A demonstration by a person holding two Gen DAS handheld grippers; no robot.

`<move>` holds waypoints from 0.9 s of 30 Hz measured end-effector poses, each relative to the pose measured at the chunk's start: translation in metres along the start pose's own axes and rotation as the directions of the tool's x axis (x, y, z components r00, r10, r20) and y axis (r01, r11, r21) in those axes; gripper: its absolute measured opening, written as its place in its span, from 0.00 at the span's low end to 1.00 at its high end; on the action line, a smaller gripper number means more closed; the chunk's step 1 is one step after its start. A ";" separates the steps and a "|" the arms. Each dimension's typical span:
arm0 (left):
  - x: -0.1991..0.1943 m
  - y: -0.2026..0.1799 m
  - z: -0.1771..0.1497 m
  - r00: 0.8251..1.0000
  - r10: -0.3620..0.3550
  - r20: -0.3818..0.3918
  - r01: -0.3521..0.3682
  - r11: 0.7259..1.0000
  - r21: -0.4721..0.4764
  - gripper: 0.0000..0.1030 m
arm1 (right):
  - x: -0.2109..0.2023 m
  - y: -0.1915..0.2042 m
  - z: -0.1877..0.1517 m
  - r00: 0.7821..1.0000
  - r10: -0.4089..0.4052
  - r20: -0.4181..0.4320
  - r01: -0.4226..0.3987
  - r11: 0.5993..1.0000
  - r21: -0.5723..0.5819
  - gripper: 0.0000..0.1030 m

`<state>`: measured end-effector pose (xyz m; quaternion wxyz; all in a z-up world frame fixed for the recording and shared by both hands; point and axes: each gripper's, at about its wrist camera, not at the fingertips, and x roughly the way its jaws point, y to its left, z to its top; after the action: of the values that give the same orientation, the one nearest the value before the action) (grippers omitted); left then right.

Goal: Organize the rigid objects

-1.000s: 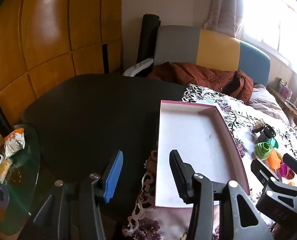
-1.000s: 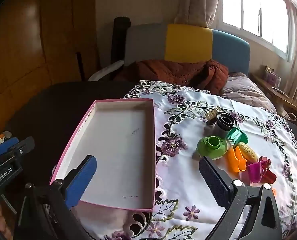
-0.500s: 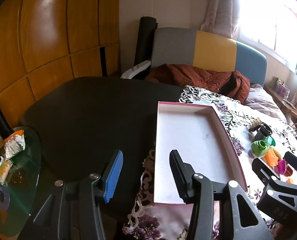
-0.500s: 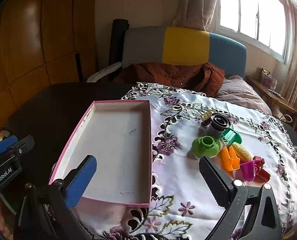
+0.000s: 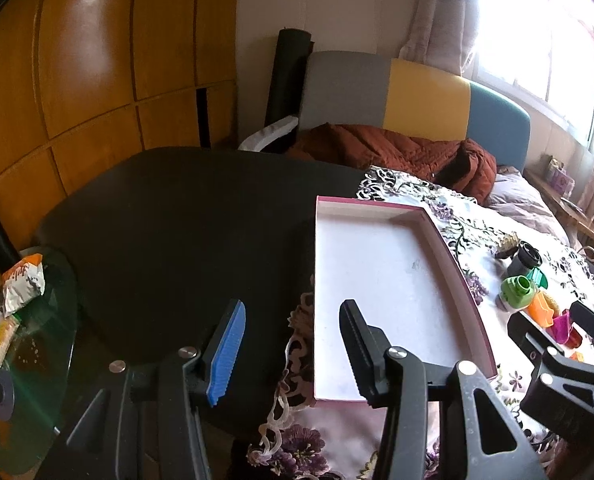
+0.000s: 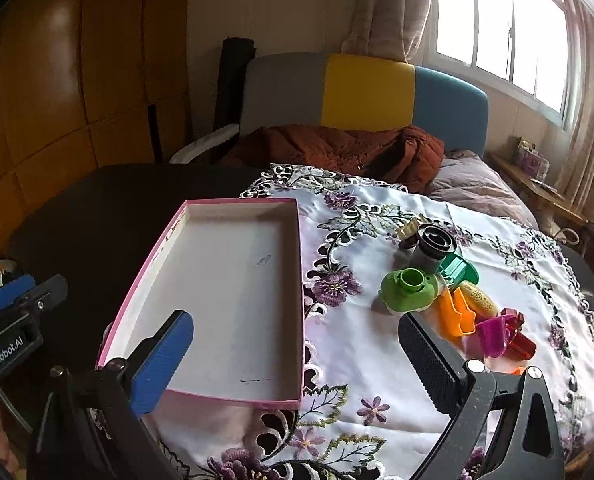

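A shallow pink-edged white box (image 6: 225, 280) lies empty on the embroidered tablecloth; it also shows in the left wrist view (image 5: 385, 280). To its right sits a cluster of small plastic toys: a green piece (image 6: 407, 288), a grey cylinder (image 6: 433, 248), an orange piece (image 6: 455, 314), a magenta cup (image 6: 493, 334) and a red piece (image 6: 519, 344). My right gripper (image 6: 293, 344) is open and empty, above the box's near right corner. My left gripper (image 5: 289, 344) is open and empty, above the box's near left edge.
The white floral tablecloth (image 6: 377, 400) covers the right part of a dark round table (image 5: 177, 220). A glass side table (image 5: 17, 340) with packets stands low left. A chair with a rust jacket (image 6: 337, 148) stands behind the table.
Both grippers have drawn back and risen slightly, so the box and toys look a little smaller and farther. Both stay open. Nothing on the table moved.
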<state>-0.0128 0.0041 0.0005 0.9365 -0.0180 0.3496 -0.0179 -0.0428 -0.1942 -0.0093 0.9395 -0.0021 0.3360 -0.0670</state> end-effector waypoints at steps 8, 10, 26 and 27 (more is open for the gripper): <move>0.001 -0.004 0.000 1.000 -0.023 -0.009 0.023 1.000 0.013 0.48 | 0.003 -0.003 -0.002 1.000 0.007 -0.001 -0.007 1.000 0.002 1.00; 0.002 -0.006 0.000 0.999 -0.033 -0.014 0.033 0.999 0.015 0.48 | 0.004 -0.005 -0.002 1.000 0.010 0.001 -0.010 1.000 0.002 1.00; 0.017 -0.029 0.015 0.965 -0.252 -0.065 0.253 0.967 0.002 0.58 | 0.032 -0.058 0.003 0.996 0.065 -0.056 -0.059 0.994 0.091 1.00; 0.018 -0.033 0.017 0.961 -0.267 -0.067 0.268 0.963 0.007 0.58 | 0.034 -0.069 0.004 0.996 0.061 -0.066 -0.054 0.993 0.107 1.00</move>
<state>0.0110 -0.0291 0.0027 0.9138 -0.0568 0.3743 -0.1475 -0.0228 -0.2671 -0.0247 0.9275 0.0594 0.3645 -0.0574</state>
